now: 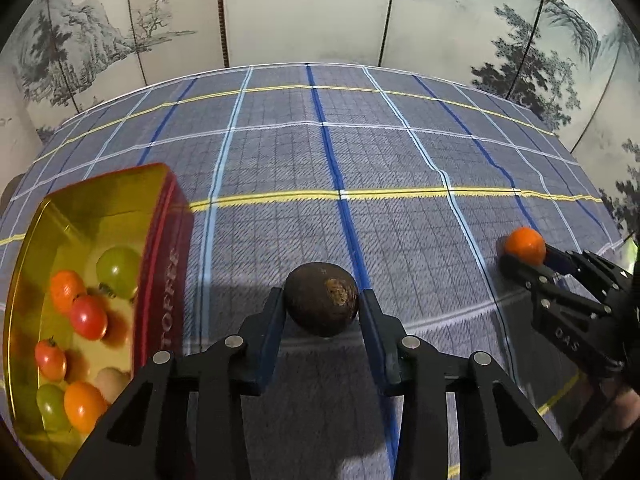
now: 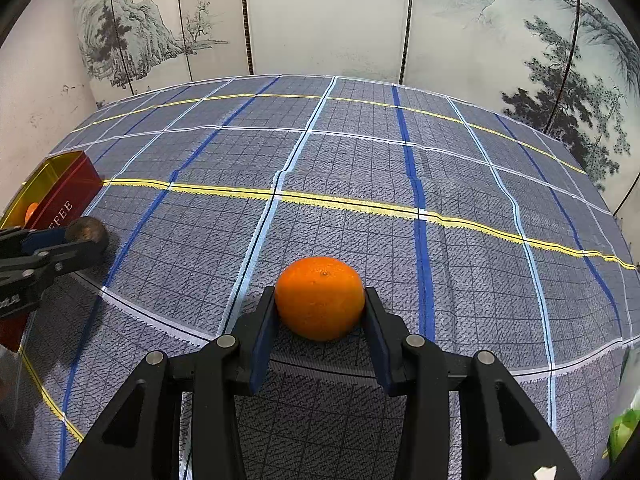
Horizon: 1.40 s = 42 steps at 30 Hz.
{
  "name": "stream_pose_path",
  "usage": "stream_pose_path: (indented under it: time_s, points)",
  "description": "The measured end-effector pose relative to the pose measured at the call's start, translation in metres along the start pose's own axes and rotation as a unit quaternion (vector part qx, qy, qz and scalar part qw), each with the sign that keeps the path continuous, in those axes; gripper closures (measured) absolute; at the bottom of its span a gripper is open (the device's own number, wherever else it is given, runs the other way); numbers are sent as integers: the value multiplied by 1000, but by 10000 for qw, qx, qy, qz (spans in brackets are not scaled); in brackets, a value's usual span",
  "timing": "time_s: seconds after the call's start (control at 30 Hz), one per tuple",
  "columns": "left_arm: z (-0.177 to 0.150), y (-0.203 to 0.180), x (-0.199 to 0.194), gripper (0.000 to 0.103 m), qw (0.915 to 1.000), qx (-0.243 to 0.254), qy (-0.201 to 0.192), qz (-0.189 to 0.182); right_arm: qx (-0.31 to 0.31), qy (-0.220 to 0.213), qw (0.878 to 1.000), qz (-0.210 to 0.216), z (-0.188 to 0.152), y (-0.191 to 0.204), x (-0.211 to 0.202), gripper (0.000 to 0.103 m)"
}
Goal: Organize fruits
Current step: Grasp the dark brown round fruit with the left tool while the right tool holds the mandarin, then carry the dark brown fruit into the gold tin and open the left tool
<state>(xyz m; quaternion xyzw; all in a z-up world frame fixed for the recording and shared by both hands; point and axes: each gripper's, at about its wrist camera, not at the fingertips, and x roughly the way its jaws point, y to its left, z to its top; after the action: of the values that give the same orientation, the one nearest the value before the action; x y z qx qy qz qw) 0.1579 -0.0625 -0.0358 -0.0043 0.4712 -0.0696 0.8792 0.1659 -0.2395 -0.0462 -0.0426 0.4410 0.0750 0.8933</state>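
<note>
Checked tablecloth [image 2: 360, 152] lies bare between tin [image 1: 160, 280] and far edge.

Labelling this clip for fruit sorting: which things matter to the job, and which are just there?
Job: dark brown fruit in left gripper; orange in right gripper; toffee tin holding small tomatoes.
Just there: checked tablecloth; painted screen.

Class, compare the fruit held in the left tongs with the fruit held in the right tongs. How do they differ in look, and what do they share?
Colour: the dark brown fruit in the left tongs is almost black; the orange in the right tongs is bright.
Skin: the dark brown fruit carries a rough tan patch; the orange looks even, with only a tiny dot on top.
Shared: both are roundish and gripped between blue pads above the checked cloth.
</note>
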Motion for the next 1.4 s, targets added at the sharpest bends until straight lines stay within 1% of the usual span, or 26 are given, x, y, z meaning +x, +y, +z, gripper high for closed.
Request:
stream_pose_path:
  time_s: [0.1,0.27,0.43,0.67,0.83,1.1,1.27,1.4]
  points:
    - [-5,3,-10,64,10000,-54,-37,-22,-1,0,10000,0,0,0,0,64]
    - [-10,4,-24,64,9999,-48,-81,64,0,0,10000,0,0,0,0,64]
    - [-12,7,-38,64,9998,-92,-180,73,0,0,10000,0,0,0,0,64]
    - [-15,18,-61,64,9988,-188,-401,198,0,0,10000,-1,0,0,0,64]
    - [-14,31,-71,64,9981,-278,-483,266,0,0,10000,-1,0,0,0,64]
    - [-14,65,-87,64,9967,-462,-532,410,0,0,10000,0,0,0,0,64]
    - [-17,104,-98,64,9950,-613,-547,562,0,1,10000,0,0,0,0,64]
    - [-20,136,-101,64,9933,-782,-479,703,0,1,10000,0,0,0,0,64]
